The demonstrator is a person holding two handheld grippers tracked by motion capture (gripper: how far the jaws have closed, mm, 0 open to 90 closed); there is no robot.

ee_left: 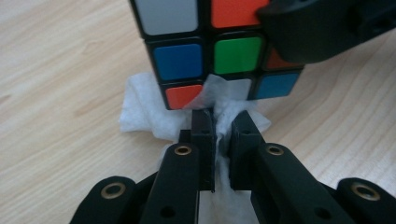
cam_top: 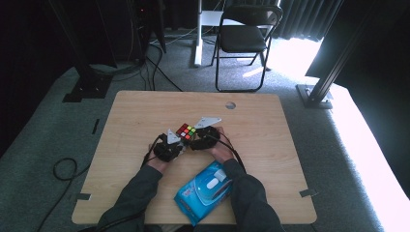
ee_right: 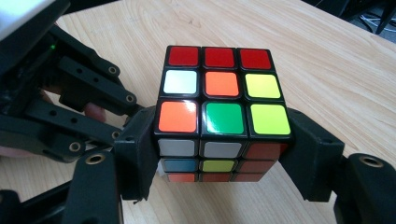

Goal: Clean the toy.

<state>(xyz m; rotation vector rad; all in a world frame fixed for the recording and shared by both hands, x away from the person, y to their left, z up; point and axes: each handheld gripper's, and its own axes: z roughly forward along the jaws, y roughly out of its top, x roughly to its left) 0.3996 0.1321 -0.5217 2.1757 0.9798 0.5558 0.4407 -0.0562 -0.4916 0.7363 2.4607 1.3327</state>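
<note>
While the wooden desk carries a blue wipe packet near its front edge, the cube sits mid-desk, clamped on two opposite sides by the fingers of the right gripper. The left gripper has its fingers pinched nearly together on a white wipe, which touches the cube's lower edge. To wipe well, probably keep the right-hand clamp firm and rub the wipe across one face at a time.

Cube's top cut off; white wipe partly hidden beneath it.
</note>
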